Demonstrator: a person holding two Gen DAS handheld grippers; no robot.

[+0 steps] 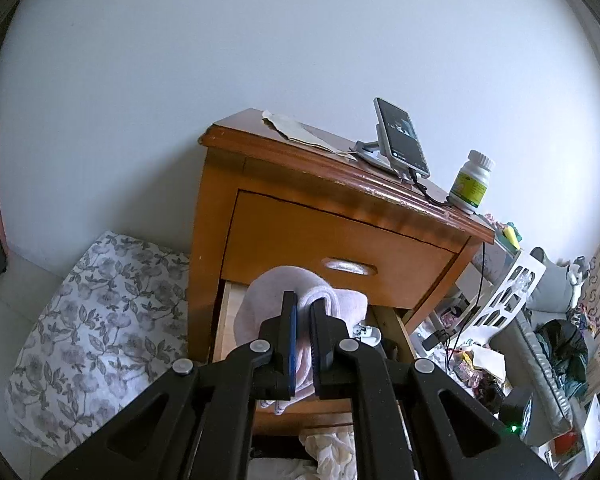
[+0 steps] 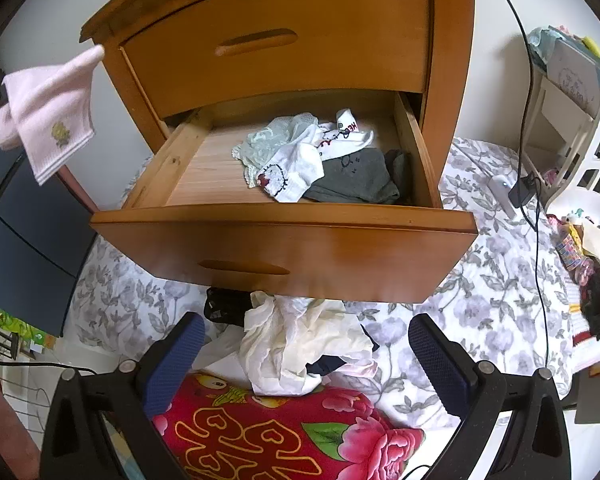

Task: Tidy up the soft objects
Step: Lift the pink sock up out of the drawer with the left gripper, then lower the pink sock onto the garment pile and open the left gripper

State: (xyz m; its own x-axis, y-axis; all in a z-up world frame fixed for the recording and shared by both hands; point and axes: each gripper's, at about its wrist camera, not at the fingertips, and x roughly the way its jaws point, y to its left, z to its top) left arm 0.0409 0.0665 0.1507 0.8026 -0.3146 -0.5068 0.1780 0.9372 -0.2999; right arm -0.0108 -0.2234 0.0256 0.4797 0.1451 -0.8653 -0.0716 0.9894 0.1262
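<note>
One pink sock [image 2: 46, 110] is the item in hand. My left gripper [image 1: 304, 308] has its jaws nearly together and pinched on it, the cloth bunched between the blue pads and spilling over the fingertips. From the right wrist view it hangs clear in the air to the left of the nightstand [image 2: 452, 40], touching nothing else. I judge it is held by its upper end so the rest can fall free and be dropped cleanly, not dragged across the drawer's edge.

Its long axis runs on a slant, from the gripped bunch at upper left down to the ribbed cuff end at lower right; a small yellow embroidered motif faces the right camera. A second fold trails down behind it, so it may be a pair; the view does not settle that.

Below and to the right of the sock, the lower drawer [image 2: 284, 240] stands pulled out. Its left half is bare wood; a heap of small garments [image 2: 316, 160], white, pale green and grey, lies at the right. I read the bare half as the likely place for the sock.

My right gripper [image 2: 304, 354] stands wide and holds nothing, poised over a loose pile of cream and white cloth [image 2: 296, 344] on the floral bedding [image 2: 480, 280], with a red flowered blanket [image 2: 284, 432] nearest the camera.
</note>
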